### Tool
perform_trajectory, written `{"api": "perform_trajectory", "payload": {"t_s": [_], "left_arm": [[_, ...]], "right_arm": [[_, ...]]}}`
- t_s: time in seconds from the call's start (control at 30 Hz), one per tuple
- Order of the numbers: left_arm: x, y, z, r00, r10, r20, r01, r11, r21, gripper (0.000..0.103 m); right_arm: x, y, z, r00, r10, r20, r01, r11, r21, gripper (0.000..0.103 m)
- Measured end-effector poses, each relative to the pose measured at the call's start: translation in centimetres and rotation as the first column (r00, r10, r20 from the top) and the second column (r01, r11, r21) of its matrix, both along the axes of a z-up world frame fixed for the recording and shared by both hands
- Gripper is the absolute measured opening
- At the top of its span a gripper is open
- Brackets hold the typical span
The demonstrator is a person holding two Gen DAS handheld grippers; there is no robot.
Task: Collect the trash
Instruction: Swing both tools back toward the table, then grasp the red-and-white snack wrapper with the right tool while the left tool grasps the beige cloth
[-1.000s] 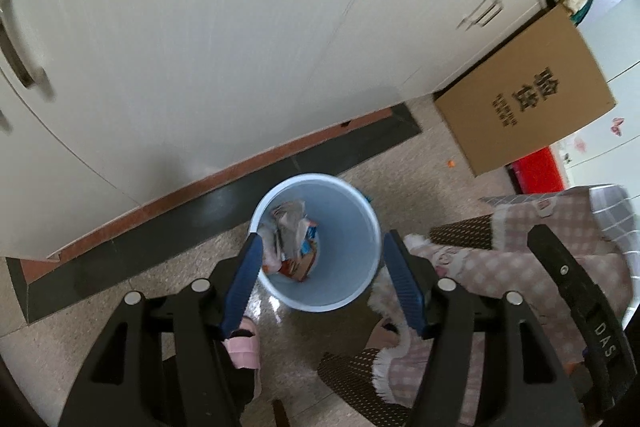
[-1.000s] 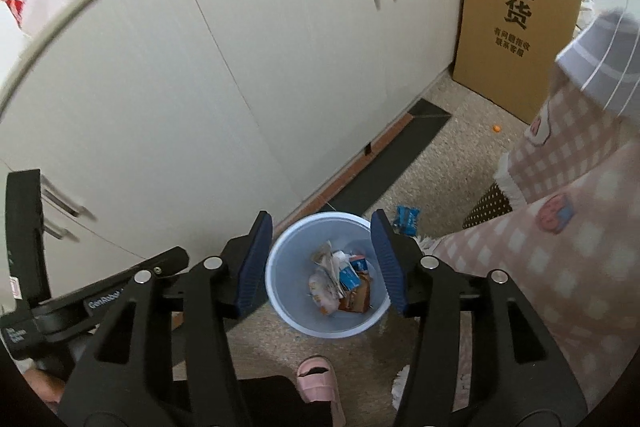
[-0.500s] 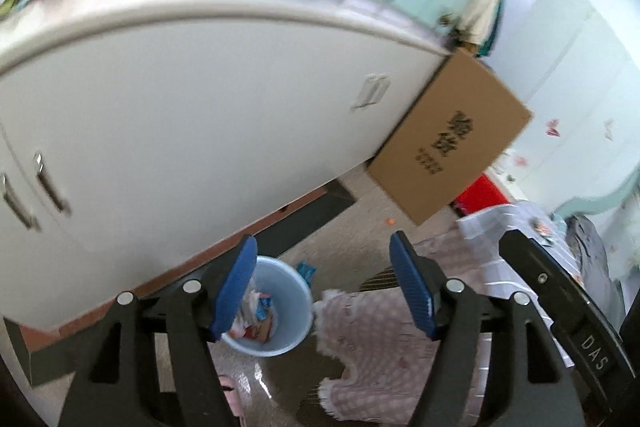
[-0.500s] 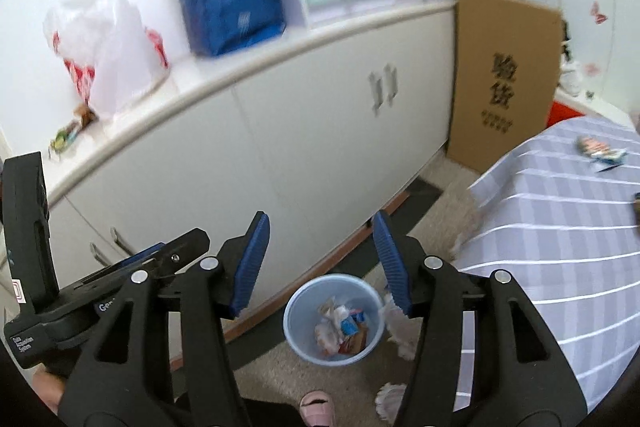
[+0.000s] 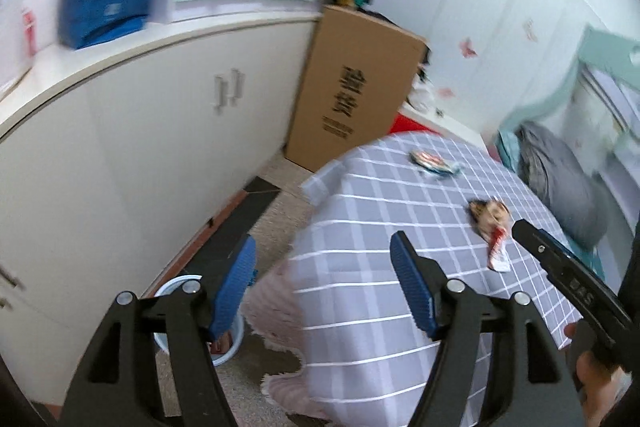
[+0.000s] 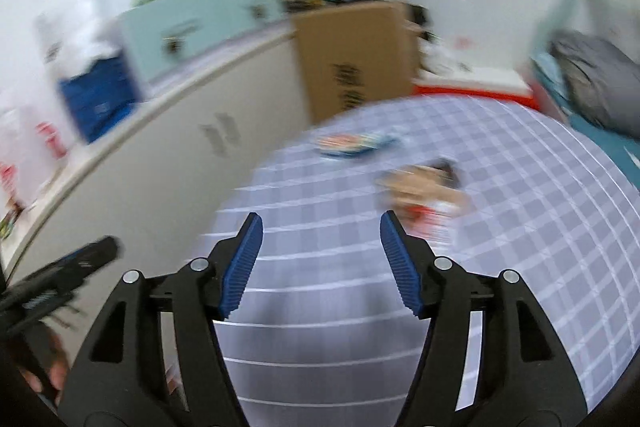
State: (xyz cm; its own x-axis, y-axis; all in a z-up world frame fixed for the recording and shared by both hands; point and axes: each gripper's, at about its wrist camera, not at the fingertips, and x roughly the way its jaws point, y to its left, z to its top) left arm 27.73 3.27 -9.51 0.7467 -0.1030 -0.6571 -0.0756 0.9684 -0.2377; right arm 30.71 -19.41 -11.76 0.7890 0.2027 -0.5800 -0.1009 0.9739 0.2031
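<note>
Over the near part of the checked tablecloth (image 5: 400, 211) the left gripper (image 5: 322, 279) hangs with jaws apart and nothing between them. The right gripper (image 6: 320, 259), also empty, has jaws opening. Two wrappers lie on the cloth: a brown one (image 5: 490, 223) toward its right side, a red-and-blue one (image 5: 434, 163) at its far edge. The blue bin (image 5: 230, 347) (holding trash) stands on the floor left of the cloth.

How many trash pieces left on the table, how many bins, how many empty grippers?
Wrappers on the checked tablecloth: 2, a flat striped wrapper and a crumpled brown-and-red wrapper
Blue bins on the floor: 1, the blue trash bin
Empty grippers: 2, left gripper open, right gripper with jaws opening, nothing between them
Total: 5
</note>
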Motion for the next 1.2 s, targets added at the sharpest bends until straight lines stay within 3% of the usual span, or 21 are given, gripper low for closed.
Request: {"api": "perform_trajectory", "payload": {"t_s": [0.1, 0.17, 0.23, 0.33, 0.4, 0.5, 0.67, 0.87, 0.93, 1.1, 1.13, 1.17, 1.2], "left_arm": [[1.8, -3.4, -0.7, 0.998, -0.057, -0.032, 0.058, 0.998, 0.013, 0.068], [3.2, -5.1, -1.4, 0.994, -0.090, -0.060, 0.091, 0.996, 0.015, 0.068], [4.2, -6.6, -1.9, 0.991, -0.112, -0.079, 0.114, 0.993, 0.020, 0.068], [5.7, -8.8, -2.5, 0.985, -0.138, -0.099, 0.142, 0.989, 0.034, 0.068], [6.4, -9.6, -2.8, 0.981, -0.165, -0.103, 0.168, 0.986, 0.016, 0.068], [7.4, -11.7, -3.2, 0.970, -0.223, -0.094, 0.225, 0.974, 0.015, 0.068], [8.8, -15.7, -3.8, 0.955, -0.279, -0.102, 0.281, 0.960, 0.005, 0.068], [10.0, -20.5, -4.2, 0.939, -0.331, -0.099, 0.337, 0.940, 0.055, 0.068], [10.7, -21.5, -4.4, 0.942, -0.321, -0.095, 0.328, 0.942, 0.075, 0.068], [12.1, -22.1, -4.6, 0.957, -0.276, -0.091, 0.284, 0.954, 0.094, 0.067], [12.1, -22.3, -4.8, 0.956, -0.278, -0.093, 0.287, 0.953, 0.102, 0.060], [12.2, -22.5, -4.9, 0.953, -0.284, -0.103, 0.295, 0.949, 0.113, 0.032], [12.3, -22.5, -5.1, 0.951, -0.286, -0.119, 0.299, 0.948, 0.113, 0.017]], "right_arm": [[2.3, -3.4, -2.3, 0.992, -0.059, -0.110, 0.058, 0.998, -0.005, 0.067], [4.0, -4.7, -3.8, 0.982, -0.026, -0.189, 0.031, 0.999, 0.021, 0.067], [4.9, -5.0, -4.4, 0.979, -0.010, -0.206, 0.012, 1.000, 0.012, 0.067], [5.9, -5.1, -4.9, 0.978, 0.018, -0.210, -0.021, 1.000, -0.016, 0.063], [6.2, -5.2, -5.2, 0.977, 0.039, -0.212, -0.046, 0.998, -0.030, 0.043], [5.6, -5.9, -5.4, 0.977, 0.077, -0.199, -0.087, 0.995, -0.045, 0.030], [4.8, -9.1, -5.5, 0.978, 0.087, -0.192, -0.082, 0.996, 0.036, 0.027], [4.0, -11.6, -5.6, 0.976, 0.097, -0.195, -0.074, 0.990, 0.119, 0.027], [3.7, -11.9, -5.5, 0.977, 0.099, -0.191, -0.075, 0.989, 0.129, 0.019], [3.4, -12.8, -5.5, 0.976, 0.104, -0.190, -0.074, 0.985, 0.158, 0.013], [3.4, -12.7, -5.5, 0.976, 0.105, -0.190, -0.076, 0.985, 0.152, 0.012], [3.4, -12.7, -5.5, 0.976, 0.106, -0.189, -0.078, 0.985, 0.152, 0.010], [3.4, -12.6, -5.4, 0.976, 0.108, -0.189, -0.080, 0.986, 0.149, 0.008]]}}
